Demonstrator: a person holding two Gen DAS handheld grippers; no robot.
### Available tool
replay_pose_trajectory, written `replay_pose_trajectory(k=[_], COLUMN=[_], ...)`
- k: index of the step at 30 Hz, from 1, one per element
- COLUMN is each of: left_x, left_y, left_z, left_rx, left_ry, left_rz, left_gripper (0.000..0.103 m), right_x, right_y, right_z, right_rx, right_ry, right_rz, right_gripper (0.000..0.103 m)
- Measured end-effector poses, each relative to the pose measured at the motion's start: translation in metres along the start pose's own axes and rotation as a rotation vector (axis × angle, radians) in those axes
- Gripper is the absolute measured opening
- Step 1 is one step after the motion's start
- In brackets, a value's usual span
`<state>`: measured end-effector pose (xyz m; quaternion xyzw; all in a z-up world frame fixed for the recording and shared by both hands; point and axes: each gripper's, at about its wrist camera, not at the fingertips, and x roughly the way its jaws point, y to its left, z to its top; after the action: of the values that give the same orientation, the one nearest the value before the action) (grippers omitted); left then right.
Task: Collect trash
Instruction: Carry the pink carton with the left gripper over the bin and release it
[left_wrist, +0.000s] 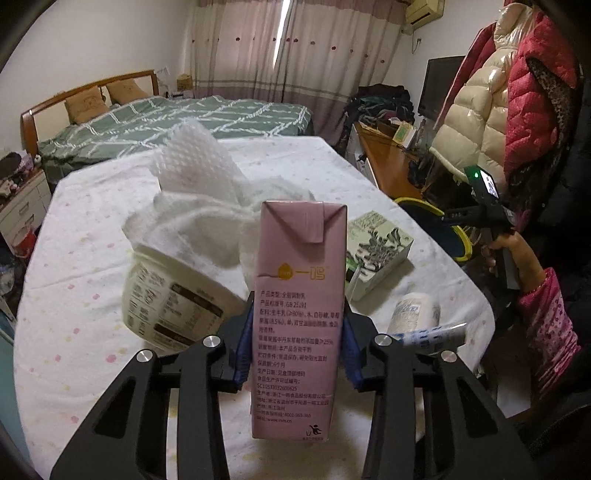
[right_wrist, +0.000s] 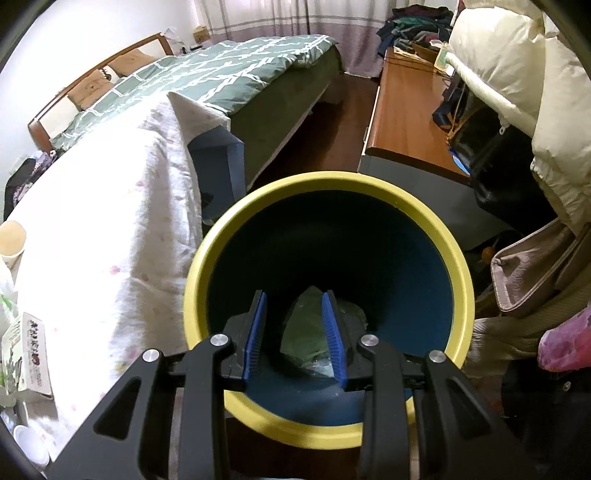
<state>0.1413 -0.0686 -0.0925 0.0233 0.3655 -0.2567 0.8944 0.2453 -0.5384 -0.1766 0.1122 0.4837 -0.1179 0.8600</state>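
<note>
Jaws of the left gripper clamp the pink carton mid-surface, right gripper hangs half-open, empty, over the bin holding maybe one green wrapper, so most trash remains.

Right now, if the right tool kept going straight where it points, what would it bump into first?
Probably the crumpled greenish trash lying inside the yellow-rimmed bin. The right tool hangs over the bin's open mouth with nothing between its fingers; how deep is unclear.
</note>
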Motion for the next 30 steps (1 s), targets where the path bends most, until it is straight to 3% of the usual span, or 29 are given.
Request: replay_pose_trajectory(k=[7, 12, 14, 16, 23, 30], left_x=[-0.022, -0.026, -0.022, -0.013, 0.029, 0.104], left_y=[-0.013, -0.035, -0.048, -0.063, -0.134, -0.220], left_z=[0.022, 0.048, 0.060, 0.075, 0.128, 0.175], left_rx=[0.016, 0.047, 0.058, 0.079, 0.213, 0.308], left_ry=[-0.040, -0.051, -0.048, -0.040, -0.012, 0.075], left_rz=[0.023, -0.001, -0.028, -0.068, -0.188, -0.293], left_gripper=[0.040, 0.040, 0.040, 0.040, 0.040, 0.040], right_x=[-0.031, -0.067, -0.082, -0.093, -0.124, -0.139], right_y=[-0.001, -0.004, -0.007, -0.011, -0.042, -0.068], right_z=[-0.007, -0.019, -0.028, -0.036, -0.071, -0.108], right_rx=[-0.006, -0.034, -0.045, -0.056, -0.040, 0.003], right_ry=[-0.071, -0.147, -0.174, -0.195, -0.231, -0.239], right_rz=[0.015, -0.001, -0.001, -0.009, -0.068, -0.061], right_gripper=[0.030, 0.030, 0.036, 0.042, 0.042, 0.049])
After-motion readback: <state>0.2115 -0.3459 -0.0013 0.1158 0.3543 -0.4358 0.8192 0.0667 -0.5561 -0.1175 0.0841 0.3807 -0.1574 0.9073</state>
